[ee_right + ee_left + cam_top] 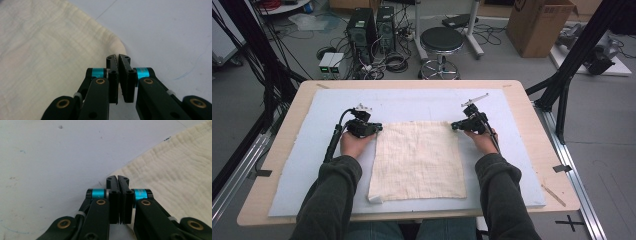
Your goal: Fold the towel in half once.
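A cream square cloth (419, 160) lies flat on a pale blue mat (412, 102) covering the wooden table. My left gripper (378, 128) sits at the cloth's far left corner and my right gripper (454, 126) at its far right corner, both pointing inward. In the left gripper view the jaws of the left gripper (117, 178) are pressed together where the corner of the cloth (175, 170) meets them. In the right gripper view the right gripper (117, 56) is shut, and the cloth (50, 50) puckers up into its tips.
The cloth's near left corner (376, 198) is turned over a little. Bare mat surrounds the cloth, with the table's wooden rim (532, 105) beyond it. Past the table stand a stool (441, 42), computer towers (371, 27) and a cardboard box (537, 25). Black frame posts (572, 55) flank the table.
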